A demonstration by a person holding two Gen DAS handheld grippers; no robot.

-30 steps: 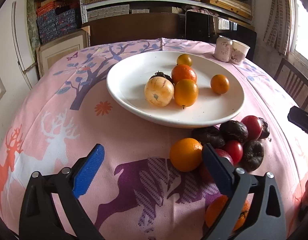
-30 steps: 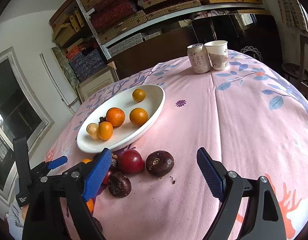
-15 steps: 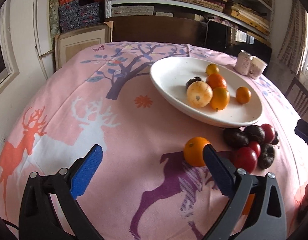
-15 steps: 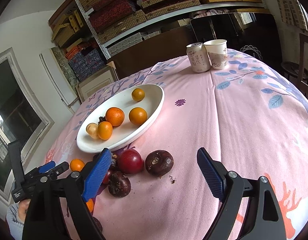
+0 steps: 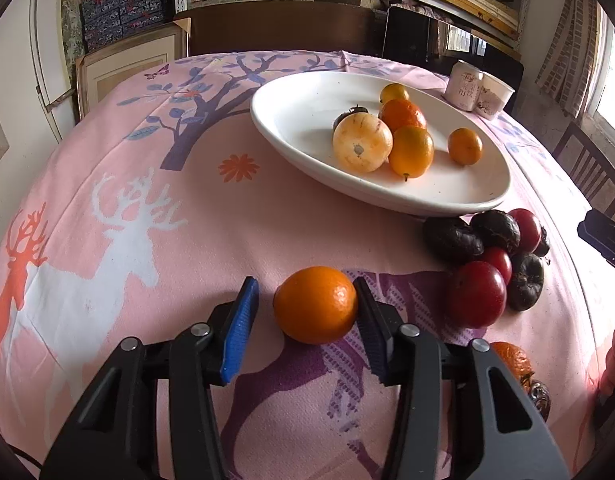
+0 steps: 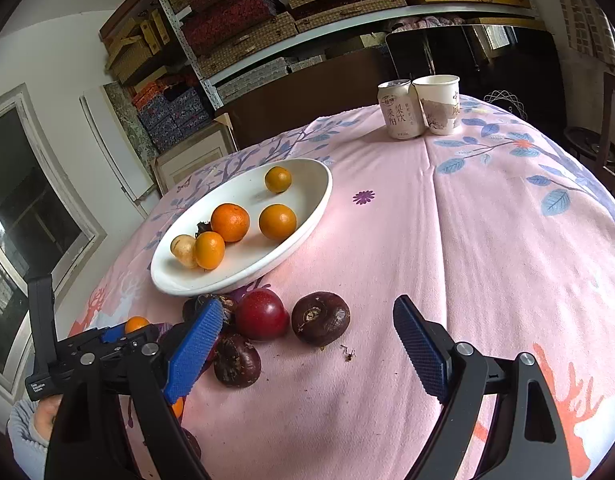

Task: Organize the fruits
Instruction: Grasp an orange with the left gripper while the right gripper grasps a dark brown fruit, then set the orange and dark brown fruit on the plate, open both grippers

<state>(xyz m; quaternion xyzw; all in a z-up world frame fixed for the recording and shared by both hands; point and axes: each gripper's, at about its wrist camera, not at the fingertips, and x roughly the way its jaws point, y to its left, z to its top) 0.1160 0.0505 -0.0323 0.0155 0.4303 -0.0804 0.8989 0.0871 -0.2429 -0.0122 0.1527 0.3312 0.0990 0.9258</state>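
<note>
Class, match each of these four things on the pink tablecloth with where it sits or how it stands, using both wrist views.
Things:
1. loose orange fruit
2. pale yellow round fruit
3. white drink can
4. right tool

Places or states:
A. in the white oval plate
B. beside the white paper cup
C. jaws wide, nothing between them
D. between the left tool's jaws, which have just been closing

Pairs: 1-D, 2-A, 3-B, 4-C
</note>
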